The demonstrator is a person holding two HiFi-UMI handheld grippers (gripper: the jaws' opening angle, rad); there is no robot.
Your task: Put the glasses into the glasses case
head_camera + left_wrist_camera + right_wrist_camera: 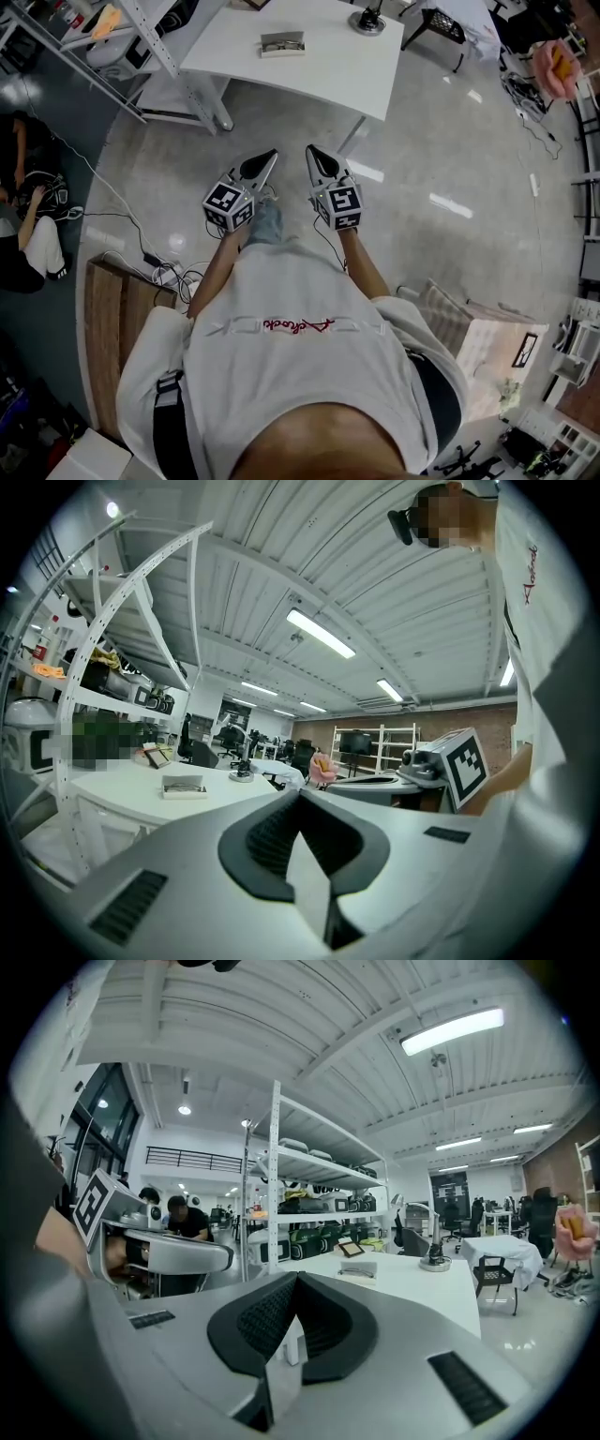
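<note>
Left gripper [266, 160] and right gripper [315, 156] both closed tip to tip, nothing between jaws, held side by side over floor, well short of white table [319, 70]. Glasses case [282, 44] lying on tabletop; glasses not distinguishable at this size. Red script across shirt [298, 325], unreadable.

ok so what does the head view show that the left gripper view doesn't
Only the head view: a brown wooden bench, a seated person in white trousers and the left tool's marker cube. Only the left gripper view: the white ribbed ceiling with strip lights. Both: the white table, the small pale rectangular case on it, and the right tool.
</note>
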